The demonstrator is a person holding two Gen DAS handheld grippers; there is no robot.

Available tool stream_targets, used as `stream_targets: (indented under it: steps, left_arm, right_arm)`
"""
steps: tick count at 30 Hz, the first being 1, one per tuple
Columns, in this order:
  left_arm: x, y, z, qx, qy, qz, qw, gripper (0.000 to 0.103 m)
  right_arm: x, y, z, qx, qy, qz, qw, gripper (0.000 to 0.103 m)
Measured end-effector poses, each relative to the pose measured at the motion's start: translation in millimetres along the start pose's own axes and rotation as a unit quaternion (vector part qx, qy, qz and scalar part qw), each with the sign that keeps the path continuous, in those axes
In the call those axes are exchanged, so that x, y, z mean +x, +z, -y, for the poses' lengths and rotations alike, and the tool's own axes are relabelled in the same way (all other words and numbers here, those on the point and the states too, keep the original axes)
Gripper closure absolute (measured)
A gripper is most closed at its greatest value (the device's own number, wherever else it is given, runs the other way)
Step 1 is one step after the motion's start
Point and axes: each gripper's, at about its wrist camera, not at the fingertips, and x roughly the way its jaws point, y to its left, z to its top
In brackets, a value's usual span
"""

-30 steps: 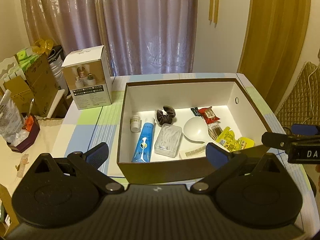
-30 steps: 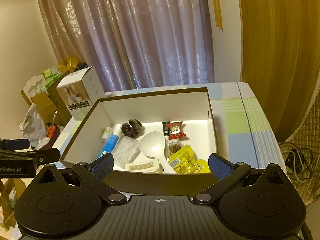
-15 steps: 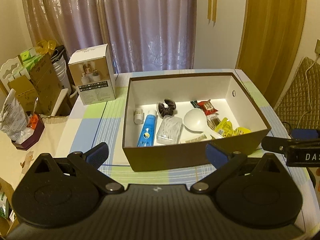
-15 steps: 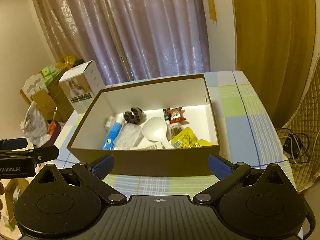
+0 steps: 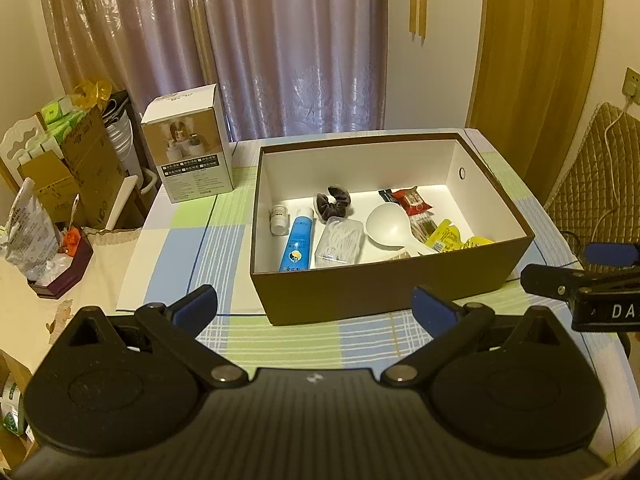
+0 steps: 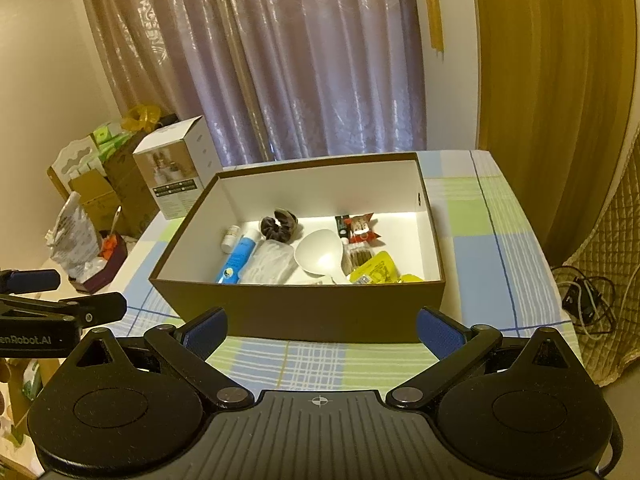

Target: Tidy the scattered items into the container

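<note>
Both my grippers, left gripper [image 5: 314,306] and right gripper [image 6: 322,326], spread wide, empty. At 12 o'clock, the box [image 5: 384,292] holds the spoon [image 5: 388,230], tube [image 5: 298,240], snacks. Tidying looks finished; next I'd scan the tablecloth [image 5: 180,248] for strays.

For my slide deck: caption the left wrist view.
Open hand-held gripper facing a brown box holding tidied household items.
</note>
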Motion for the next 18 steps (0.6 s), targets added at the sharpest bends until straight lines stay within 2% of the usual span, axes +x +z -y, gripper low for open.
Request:
stream_targets:
  steps: [10,18]
  left_arm:
    - [-0.3,-10.1,1.7,0.009,0.007,-0.012,0.9999,0.001]
    - [4.0,-18.9,2.0,0.012,-0.003,-0.026,0.9996,0.001]
  right_arm:
    - [0.1,-13.5,0.8,0.005,-0.01,-0.013,1.0,0.0]
    - [-1.2,-19.9,0.8,0.006,-0.014,-0.017,1.0,0.0]
